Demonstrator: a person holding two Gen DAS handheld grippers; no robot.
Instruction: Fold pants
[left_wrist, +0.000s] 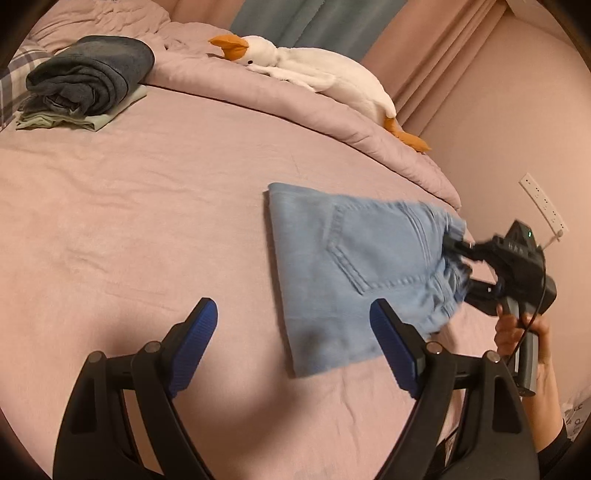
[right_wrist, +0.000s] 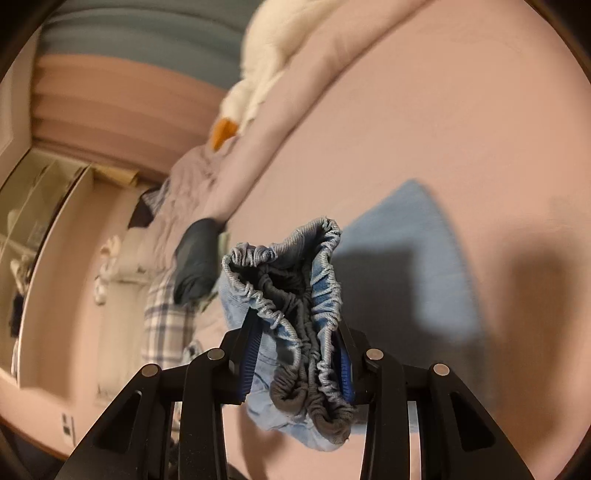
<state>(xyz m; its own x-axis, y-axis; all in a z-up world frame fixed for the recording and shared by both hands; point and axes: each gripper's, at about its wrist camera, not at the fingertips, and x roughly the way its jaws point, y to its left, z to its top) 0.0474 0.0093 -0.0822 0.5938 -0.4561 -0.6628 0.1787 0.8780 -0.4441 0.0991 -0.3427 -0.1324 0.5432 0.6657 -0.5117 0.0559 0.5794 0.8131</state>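
Pants (left_wrist: 354, 273): light-blue, folded, lying on the pink bed sheet (left_wrist: 147, 221). Right gripper (right_wrist: 295, 354) is clenched on the bunched elastic waistband (right_wrist: 295, 280), apparently lifting that end. Left gripper (left_wrist: 295, 332) is released, empty, beside the pants' folded edge.

A bedroom in a home. A bed (left_wrist: 147, 221) with a pink sheet fills most of the left wrist view, with a bunched pink duvet (left_wrist: 258, 92) along its far edge and a white goose plush (left_wrist: 325, 74) (orange beak and feet) lying on it at upper centre. Folded clothes (left_wrist: 88, 81) are stacked at upper left. Pink curtains (left_wrist: 443, 48) hang at upper right, and a wall socket (left_wrist: 543, 203) sits at the right edge.
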